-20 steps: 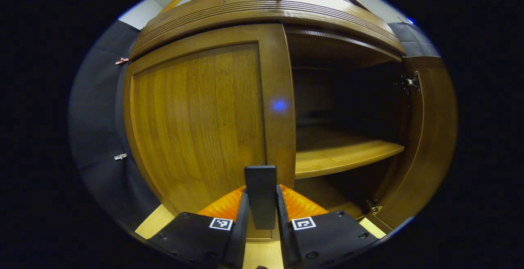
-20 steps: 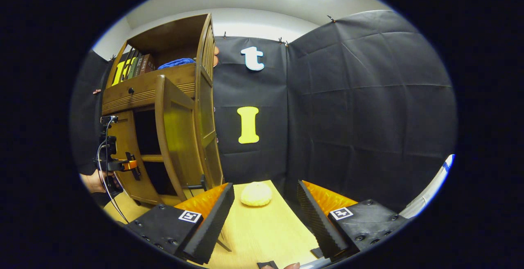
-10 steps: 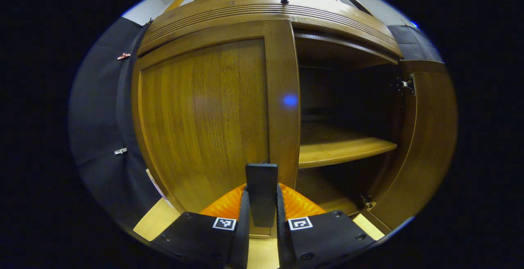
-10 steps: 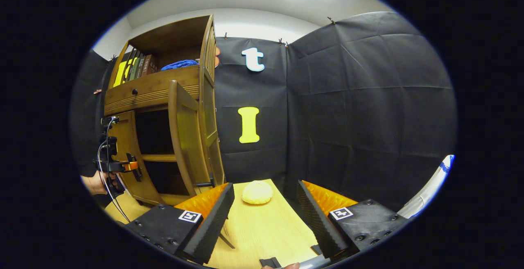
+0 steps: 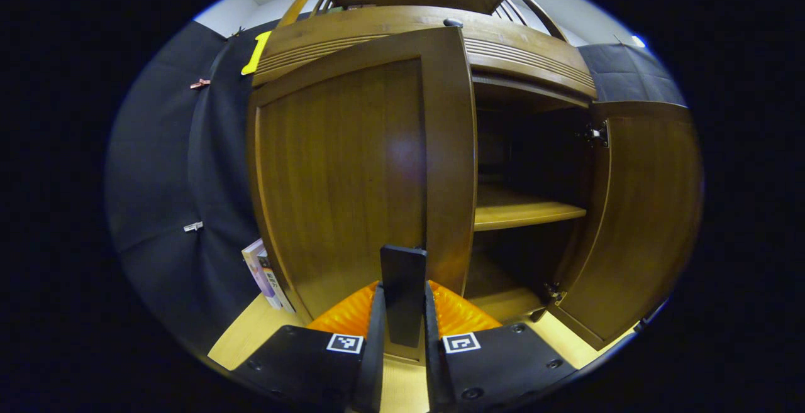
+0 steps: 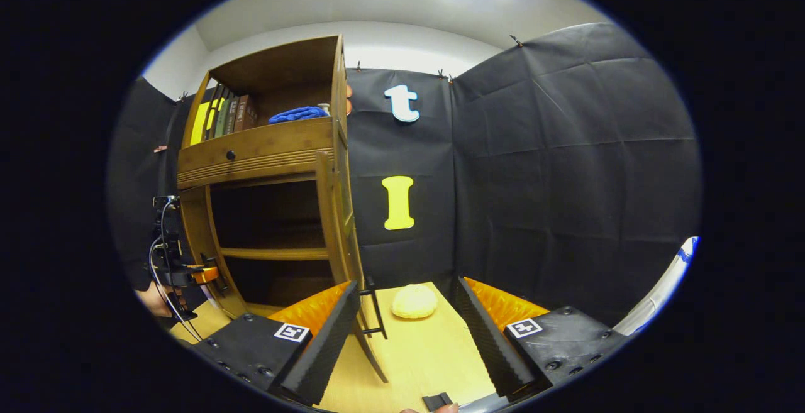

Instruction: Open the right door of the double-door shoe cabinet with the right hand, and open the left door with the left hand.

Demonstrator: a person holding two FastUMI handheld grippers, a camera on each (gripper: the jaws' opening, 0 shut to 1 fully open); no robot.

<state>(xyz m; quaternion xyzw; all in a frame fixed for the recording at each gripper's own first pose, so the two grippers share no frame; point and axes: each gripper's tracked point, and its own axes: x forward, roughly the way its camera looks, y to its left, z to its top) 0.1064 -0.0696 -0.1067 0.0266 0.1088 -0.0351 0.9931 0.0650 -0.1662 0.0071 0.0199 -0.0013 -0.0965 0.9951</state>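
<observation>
Your left gripper (image 5: pixel 402 312) is clamped on the left door's handle (image 5: pixel 403 290), door (image 5: pixel 352 174) partly swung; right door (image 5: pixel 635 212) stands wide. Your right gripper (image 6: pixel 407 331) hangs spread, empty. Next, pull that door fully out.

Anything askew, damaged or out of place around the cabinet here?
Nothing stands out. The right door hangs open, the left gripper holds the left door's handle, and the bun sits on the table.
</observation>
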